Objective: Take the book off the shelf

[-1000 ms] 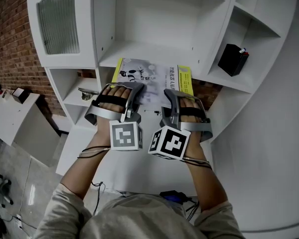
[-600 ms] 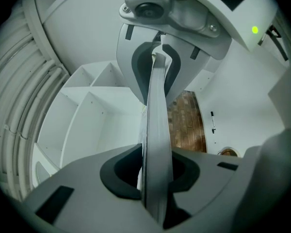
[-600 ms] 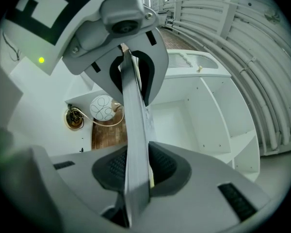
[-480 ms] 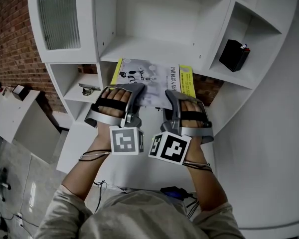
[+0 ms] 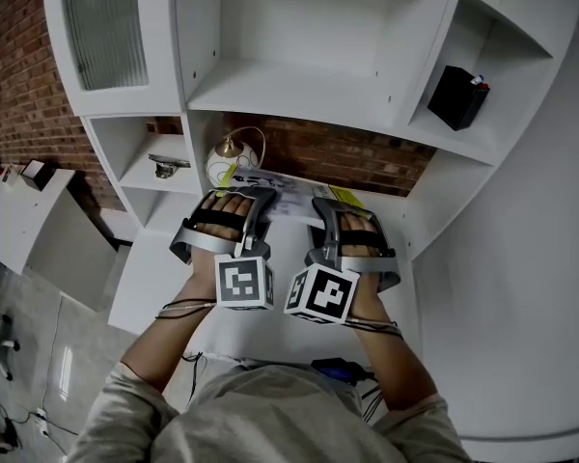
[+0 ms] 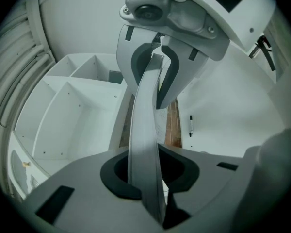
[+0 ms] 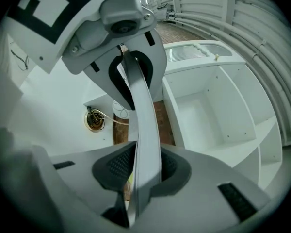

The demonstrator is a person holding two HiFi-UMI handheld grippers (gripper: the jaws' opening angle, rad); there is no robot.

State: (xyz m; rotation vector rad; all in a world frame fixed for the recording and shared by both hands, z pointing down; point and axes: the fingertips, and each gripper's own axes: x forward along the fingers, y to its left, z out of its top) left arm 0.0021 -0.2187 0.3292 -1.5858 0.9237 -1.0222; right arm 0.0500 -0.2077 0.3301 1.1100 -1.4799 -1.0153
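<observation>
Gripping the book together, the left gripper and the right gripper are each pressing their jaws closed on its edge, and both gripper views are showing the thin block of pages sitting between the pads. The book is hanging in the air below and in front of the middle board of the white shelf unit, touching none of it, so the taking-off step is looking all but finished. It is seeming to bow between the two grips, though the wide lenses may be exaggerating that. Next, both grips are needing to hold firm and level while drawing the book away from the shelf unit, clear of the round ornament under that board.
</observation>
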